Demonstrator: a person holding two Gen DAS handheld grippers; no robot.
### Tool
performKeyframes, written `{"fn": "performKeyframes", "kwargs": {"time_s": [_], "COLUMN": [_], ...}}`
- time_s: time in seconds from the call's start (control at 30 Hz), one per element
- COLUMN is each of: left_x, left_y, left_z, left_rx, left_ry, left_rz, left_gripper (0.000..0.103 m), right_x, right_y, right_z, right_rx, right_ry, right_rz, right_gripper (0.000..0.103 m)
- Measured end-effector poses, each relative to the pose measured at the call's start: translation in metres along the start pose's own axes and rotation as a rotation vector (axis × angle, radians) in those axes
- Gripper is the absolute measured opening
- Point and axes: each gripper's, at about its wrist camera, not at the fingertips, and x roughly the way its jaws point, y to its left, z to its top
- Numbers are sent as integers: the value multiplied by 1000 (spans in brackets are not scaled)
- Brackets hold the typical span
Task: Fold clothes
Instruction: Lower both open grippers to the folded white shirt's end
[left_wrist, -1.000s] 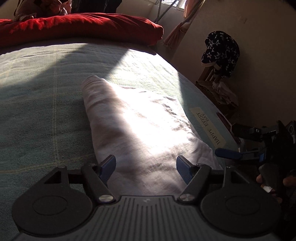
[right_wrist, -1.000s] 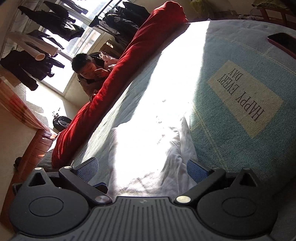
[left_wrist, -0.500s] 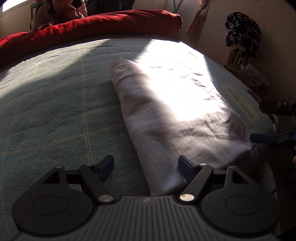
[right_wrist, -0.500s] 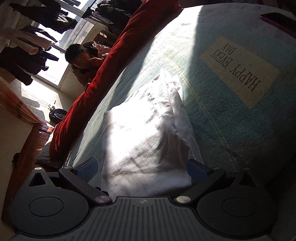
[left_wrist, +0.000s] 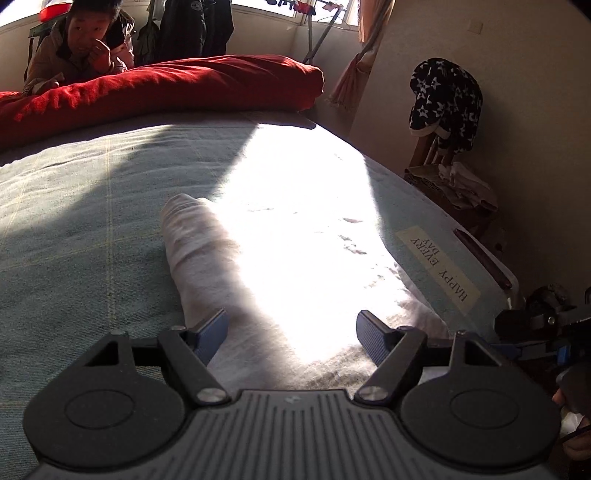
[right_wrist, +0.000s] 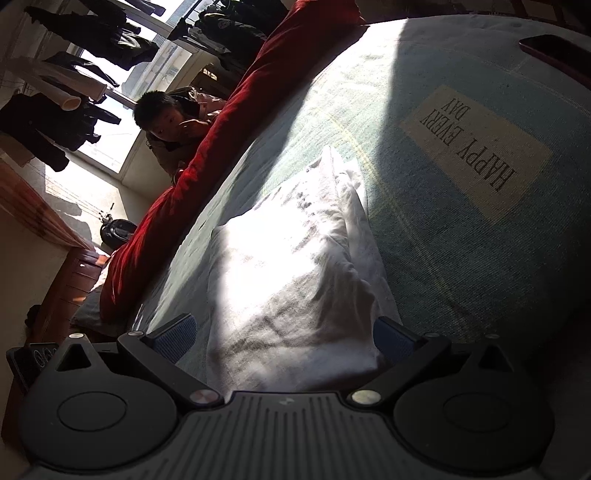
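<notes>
Sunlit bedroom, one bed (left_wrist: 74, 229) under a pale green checked cover, bright patch of sun across its middle. One white garment (left_wrist: 207, 258) lying folded into a long strip on the cover, straight ahead of the left tool (left_wrist: 291, 330), near end between and under its fingers. Left tool jaws wide apart, pads clear of the cloth, gripping nothing. Same garment (right_wrist: 295, 280) directly ahead of the right tool (right_wrist: 284, 336), creased, near end reaching in between its two blue pads; jaws spread wide, nothing pinched. Right tool (left_wrist: 543, 332) also showing at the right edge of the left wrist view, off the bed's side.

One cream label (right_wrist: 476, 147) printed HAPPY EVERY DAY on the cover, right of the garment and beyond the right tool. One long red cushion (left_wrist: 166, 88) along the far edge of the bed, well beyond both tools. One person (left_wrist: 77, 48) sitting behind the cushion, hand raised to the face. One dark star-patterned garment (left_wrist: 445, 99) draped over a chair (left_wrist: 428, 147) far right of the left tool. No containers clearly visible.
</notes>
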Motion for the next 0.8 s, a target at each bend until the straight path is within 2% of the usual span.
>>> {"fn": "performKeyframes", "kwargs": {"time_s": [0.13,0.23,0.37,0.43,0.5,0.6,0.8], "left_x": [43,46,38,48,66,93,78], "left_y": [17,21,19,27,38,49,50], "left_z": [5,9,32,46,53,51,70], "left_rx": [-53,-69,-10,-33,-65,-81,-74], "left_ry": [67,83,36,26,41,77,7], "left_rz": [4,-18,-9,-7,-10,31,-13], "left_gripper": [76,77,78,79,79,79,80], "right_x": [-3,0,9,15,21,28,31], "right_y": [10,13,15,19,26,31,26], "right_z": [3,6,10,12,14,16,15], "right_rx": [-71,-106,-146,-173,-203,-234,-262], "right_ry": [5,10,23,33,40,47,65], "right_rz": [41,53,77,98,110,111,112], "right_gripper": [103,103,103,103,103,103,103]}}
